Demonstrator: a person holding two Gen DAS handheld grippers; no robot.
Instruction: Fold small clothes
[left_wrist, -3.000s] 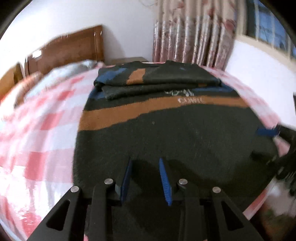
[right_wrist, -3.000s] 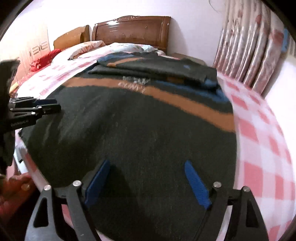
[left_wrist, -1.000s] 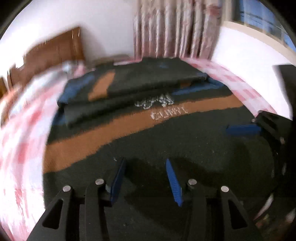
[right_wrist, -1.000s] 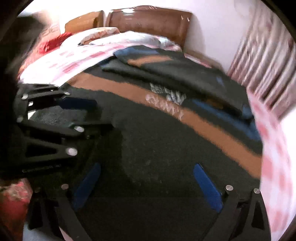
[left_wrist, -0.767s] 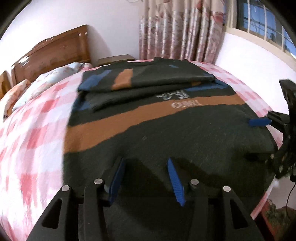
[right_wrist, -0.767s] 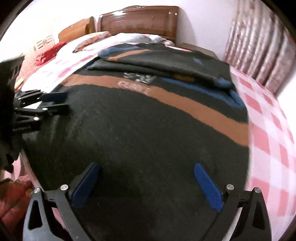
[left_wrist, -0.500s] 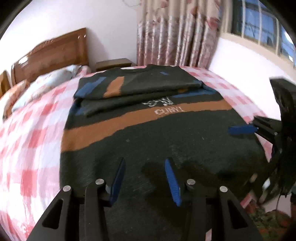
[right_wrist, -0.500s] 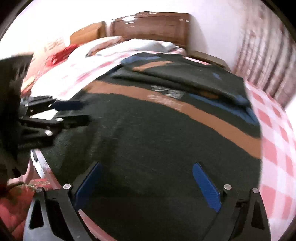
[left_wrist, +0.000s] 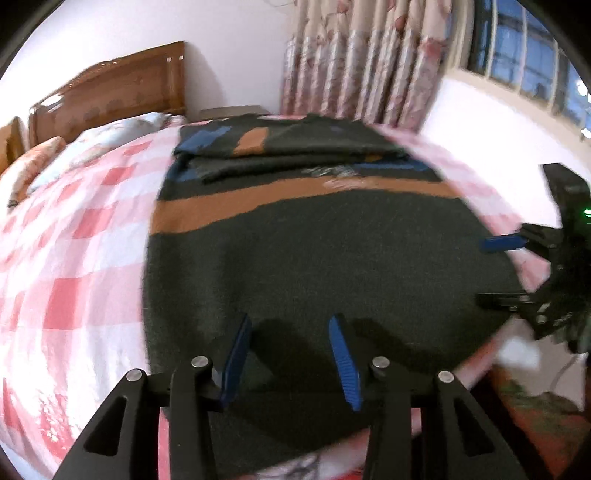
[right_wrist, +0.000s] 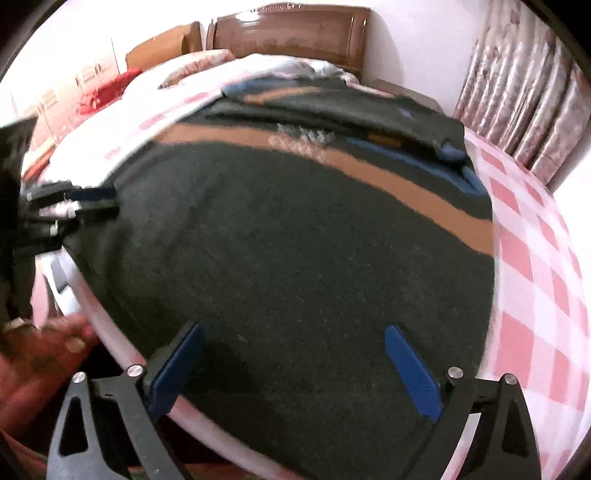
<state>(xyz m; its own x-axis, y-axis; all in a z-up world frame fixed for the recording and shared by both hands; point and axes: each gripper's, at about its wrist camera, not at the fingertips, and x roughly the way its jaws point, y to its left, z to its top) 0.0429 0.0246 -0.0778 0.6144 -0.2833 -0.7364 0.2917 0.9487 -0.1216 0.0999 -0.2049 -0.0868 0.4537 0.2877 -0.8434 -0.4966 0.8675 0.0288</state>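
A dark sweater (left_wrist: 325, 258) with an orange stripe, blue patches and white lettering lies flat on the bed, its far part folded over itself. It also shows in the right wrist view (right_wrist: 295, 251). My left gripper (left_wrist: 291, 328) is open and empty just above the sweater's near hem on its left side. My right gripper (right_wrist: 291, 332) is wide open and empty above the near hem on its right side. Each gripper shows at the edge of the other's view: the right one (left_wrist: 506, 269), the left one (right_wrist: 88, 203).
The bed has a red and white checked sheet (left_wrist: 74, 258) and a wooden headboard (right_wrist: 288, 29) with pillows (left_wrist: 110, 133). Floral curtains (left_wrist: 362, 62) and a window hang at the far side. The bed's near edge (right_wrist: 110, 332) drops to the floor.
Both grippers have drawn back slightly toward the sweater's near hem at the bed's edge. Both stay open. The sweater has not moved.
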